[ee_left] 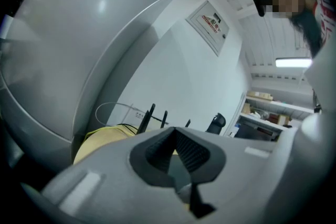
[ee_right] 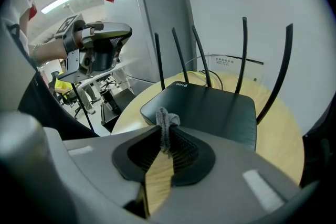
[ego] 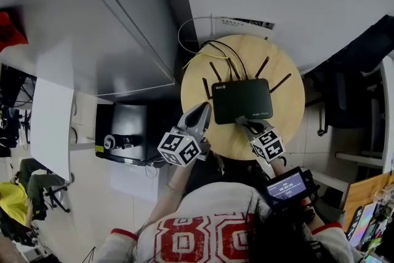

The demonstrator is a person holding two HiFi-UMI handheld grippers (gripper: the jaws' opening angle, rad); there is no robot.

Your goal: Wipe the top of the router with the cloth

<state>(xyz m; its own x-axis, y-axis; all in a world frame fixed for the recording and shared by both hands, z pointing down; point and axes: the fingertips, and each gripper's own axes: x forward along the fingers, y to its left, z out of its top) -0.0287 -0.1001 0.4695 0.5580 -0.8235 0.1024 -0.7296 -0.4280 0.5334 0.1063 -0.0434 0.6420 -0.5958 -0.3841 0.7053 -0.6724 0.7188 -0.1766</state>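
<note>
The router [ego: 242,100] lies flat, a little right of centre in the head view, on a small round wooden desk [ego: 289,109]. Its dark top faces up, and its antennas [ego: 265,66] fan out toward the wall at the top of the frame. Cables [ego: 215,46] loop off its far side.

At the router's near edge we find the cloth [ee_right: 167,119], a small grey wad. It is pinched in the right hand-held gripper [ee_right: 167,134], whose jaws are clamped on it so that only a knotted tuft sticks out past the tips. In the right gripper view that tuft sits low in the frame, just in front of the router's near left corner. We cannot tell whether it is touching the casing or is just short of it.

The left hand-held gripper [ego: 201,113] points at the router's left edge from the lower left. Its jaws are together and we see nothing between them. It is close to the casing, though we cannot make out any contact.

We judge that the cloth is picked up and brought to the router, so that part is done. Nearly the whole top lies beyond the cloth, and it looks evenly dark, with no sign of which parts have been wiped. As far as we can judge, passes across the top, from the near edge toward the antennas, are still left.
</note>
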